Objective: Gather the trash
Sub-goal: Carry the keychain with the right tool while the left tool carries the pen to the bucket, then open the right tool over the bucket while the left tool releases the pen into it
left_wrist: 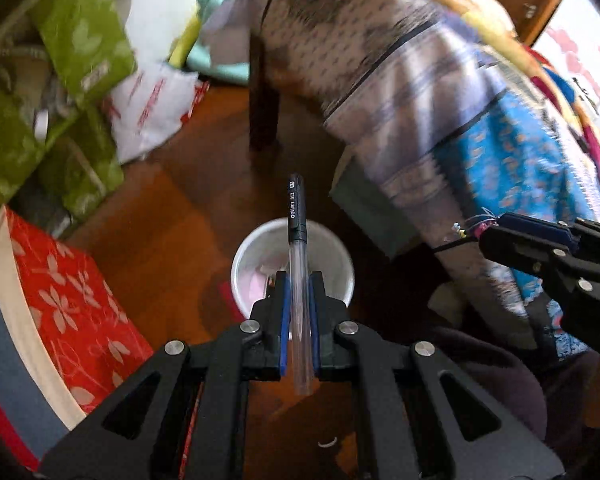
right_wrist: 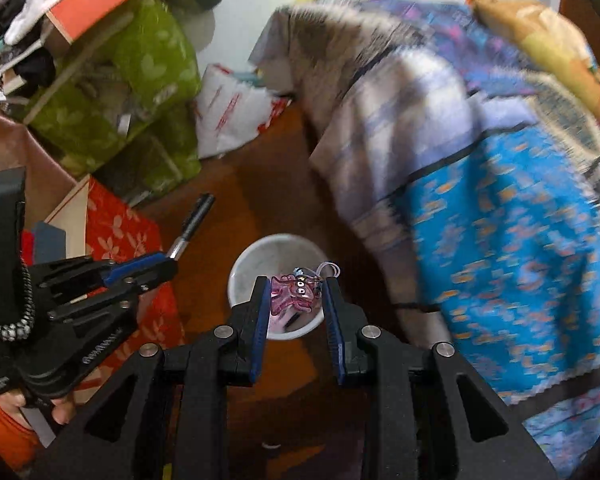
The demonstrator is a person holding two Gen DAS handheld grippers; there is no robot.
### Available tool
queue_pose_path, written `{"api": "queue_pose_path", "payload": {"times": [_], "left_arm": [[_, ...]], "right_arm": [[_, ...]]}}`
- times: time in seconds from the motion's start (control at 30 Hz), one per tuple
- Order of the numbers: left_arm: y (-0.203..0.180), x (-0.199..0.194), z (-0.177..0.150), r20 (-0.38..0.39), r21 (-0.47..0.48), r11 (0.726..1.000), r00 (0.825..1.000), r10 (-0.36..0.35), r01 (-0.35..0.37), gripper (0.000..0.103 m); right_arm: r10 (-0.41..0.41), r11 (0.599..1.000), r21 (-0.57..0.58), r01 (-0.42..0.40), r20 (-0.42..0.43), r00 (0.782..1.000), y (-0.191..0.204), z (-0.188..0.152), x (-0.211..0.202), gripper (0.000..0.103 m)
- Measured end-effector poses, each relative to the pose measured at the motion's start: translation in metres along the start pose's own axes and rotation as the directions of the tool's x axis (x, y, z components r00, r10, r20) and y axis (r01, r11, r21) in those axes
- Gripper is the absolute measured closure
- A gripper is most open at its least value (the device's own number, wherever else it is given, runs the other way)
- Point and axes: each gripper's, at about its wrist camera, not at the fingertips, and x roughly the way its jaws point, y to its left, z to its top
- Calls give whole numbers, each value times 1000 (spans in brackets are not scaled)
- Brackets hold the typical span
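Note:
A white round bin (left_wrist: 256, 256) stands on the brown wooden floor, seen from above in both wrist views. My left gripper (left_wrist: 299, 280) is shut on a clear pen (left_wrist: 298, 248) with a black cap, held over the bin. In the right wrist view my right gripper (right_wrist: 296, 284) is shut on a small pink translucent charm (right_wrist: 290, 294) with a thin string loop, above the bin (right_wrist: 260, 260). The left gripper (right_wrist: 168, 264) with its pen (right_wrist: 192, 220) shows at the left of that view. At the right edge of the left wrist view, the right gripper (left_wrist: 496, 228) appears.
A chair draped with patterned grey and blue cloths (left_wrist: 440, 112) stands right of the bin. Green bags (left_wrist: 80, 40), a white plastic bag (left_wrist: 152, 108) and a red flowered bag (left_wrist: 72, 308) crowd the left side. A dark chair leg (left_wrist: 262, 100) stands behind the bin.

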Motion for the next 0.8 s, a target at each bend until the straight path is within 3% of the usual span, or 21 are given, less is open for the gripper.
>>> {"api": "queue_pose_path", "payload": {"times": [0.23, 0.47, 0.57, 0.73, 0.8], "left_arm": [[24, 52, -9, -115, -58, 998, 993, 16, -23, 95], [33, 69, -5, -135, -72, 997, 991, 9, -19, 96], [30, 68, 1, -127, -72, 997, 992, 4, -13, 96], [26, 66, 13, -106, -83, 997, 994, -7, -2, 94], [23, 67, 18, -117, -91, 996, 993, -16, 5, 84]], "right_arm": [[52, 999, 17, -50, -111, 992, 11, 6, 49, 79], [132, 991, 57, -124, -148, 980, 17, 17, 72, 77], [151, 988, 55, -145, -137, 979, 17, 20, 69, 53], [103, 994, 31, -100, -104, 989, 12, 20, 58, 51], [90, 996, 28, -88, -96, 991, 9, 20, 54, 51]]}}
